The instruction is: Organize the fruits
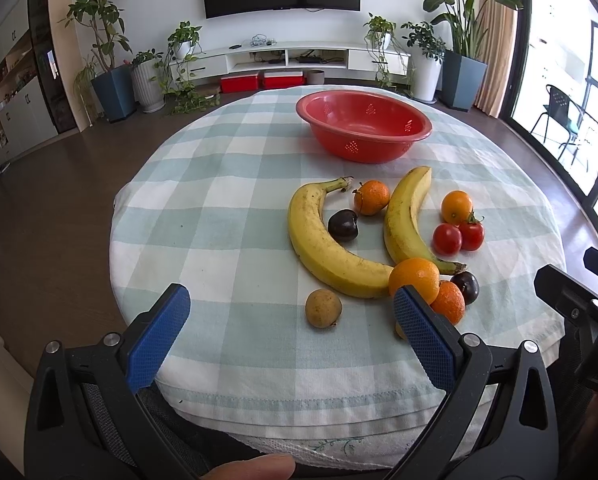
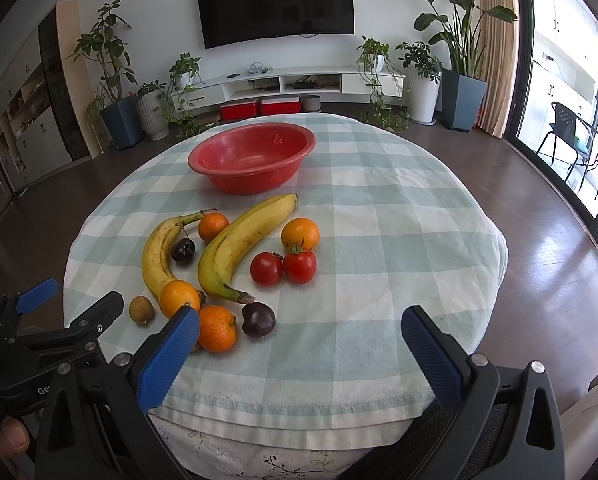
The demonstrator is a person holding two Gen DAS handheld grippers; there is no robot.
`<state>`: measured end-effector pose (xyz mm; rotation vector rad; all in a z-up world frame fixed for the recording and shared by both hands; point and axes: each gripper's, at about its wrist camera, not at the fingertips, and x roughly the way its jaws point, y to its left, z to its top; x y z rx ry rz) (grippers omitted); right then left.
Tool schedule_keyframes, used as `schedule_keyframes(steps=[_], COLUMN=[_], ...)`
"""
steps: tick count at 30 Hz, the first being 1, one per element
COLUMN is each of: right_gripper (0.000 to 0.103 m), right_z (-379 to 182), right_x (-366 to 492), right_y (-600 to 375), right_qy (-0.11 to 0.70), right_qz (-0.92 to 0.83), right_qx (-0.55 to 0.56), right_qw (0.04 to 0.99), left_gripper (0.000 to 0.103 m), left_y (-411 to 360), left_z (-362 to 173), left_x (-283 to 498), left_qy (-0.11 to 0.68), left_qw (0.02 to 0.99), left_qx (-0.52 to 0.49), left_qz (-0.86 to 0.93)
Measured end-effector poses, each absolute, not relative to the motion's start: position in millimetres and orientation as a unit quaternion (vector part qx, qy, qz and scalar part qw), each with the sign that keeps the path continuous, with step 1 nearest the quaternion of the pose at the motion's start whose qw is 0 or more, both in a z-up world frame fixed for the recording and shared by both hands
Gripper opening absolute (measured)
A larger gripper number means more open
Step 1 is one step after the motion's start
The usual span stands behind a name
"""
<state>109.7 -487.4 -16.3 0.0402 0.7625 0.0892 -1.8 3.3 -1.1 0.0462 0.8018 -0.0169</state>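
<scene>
I judge nothing sorted yet: the bowl [image 1: 363, 120] sits empty, all fruit [image 1: 335, 236] lies on the tabletop [image 1: 219, 208], and both my left tongs [image 1: 291, 308] and right tongs [image 2: 299, 324] gape wide, holding nothing.

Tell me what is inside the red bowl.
Nothing shows inside the red bowl: both views show its bare inner wall with small drain holes. Its near rim hides the closest strip of the floor. All the fruit, including both bananas, lies on the checked cloth.
</scene>
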Motion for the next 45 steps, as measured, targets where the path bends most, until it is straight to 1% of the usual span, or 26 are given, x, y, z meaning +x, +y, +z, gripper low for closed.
schedule_keyframes(steps=[45], right_gripper=[0.103], right_z=[-19.6], right_x=[109.8], right_y=[-487.3], right_qy=[0.377], right_qz=[0.043], right_qx=[0.019], right_qw=[0.925], left_gripper=[0.103], left_y=[3.6], left_z=[-1.1], left_x=[-1.2], left_qy=[0.392], left_qw=[0.920], left_qx=[0.021], left_qz=[-0.009])
